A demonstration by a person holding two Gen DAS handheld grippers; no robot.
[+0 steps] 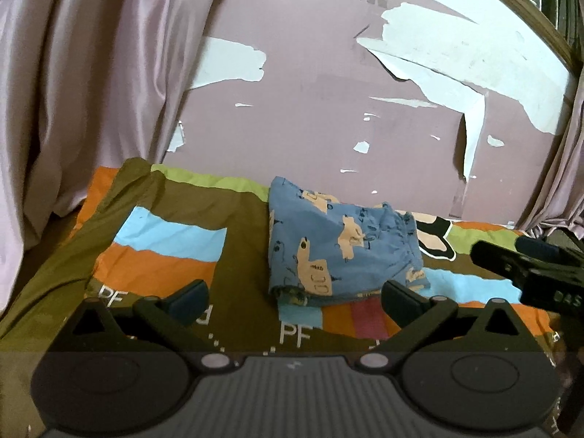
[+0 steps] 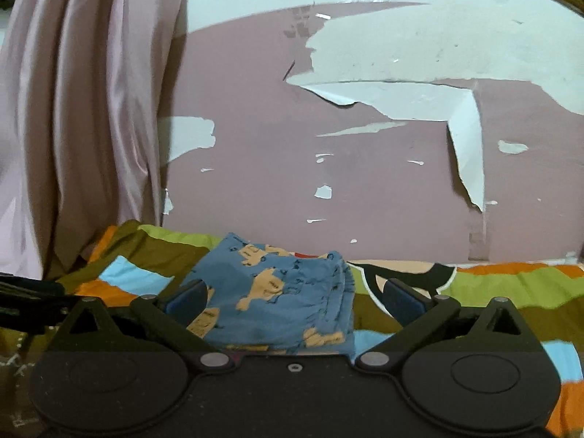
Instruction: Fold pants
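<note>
Left wrist view, left to right: curtain (image 1: 91, 84) fills the upper left and hangs down to the bedspread's (image 1: 175, 211) far-left edge. Bedspread is striped brown, orange, blue and green, with a flat bare stretch at lower left. Left gripper (image 1: 294, 297) sits at bottom center, jaws spread wide, nothing between the pads, clear of the cloth. Pants (image 1: 339, 252), blue with tan print, lie folded in a compact stack at center, just beyond and between the fingertips; the near edge is slightly ragged, the left edge straight. Peeling wall (image 1: 328, 109) runs right behind the stack, so there is little room past the far edge. Right gripper (image 1: 525, 270) pokes in at the right edge, off the pants.

Right wrist view: curtain (image 2: 84, 120) at left, the other gripper's black tip at the left edge. Right gripper (image 2: 295, 297) at bottom center, jaws wide apart, released. Pants (image 2: 281, 292) sit center, between the fingers in the frame, near edge at the gripper body. Open bedspread (image 2: 511, 292) stretches right.
</note>
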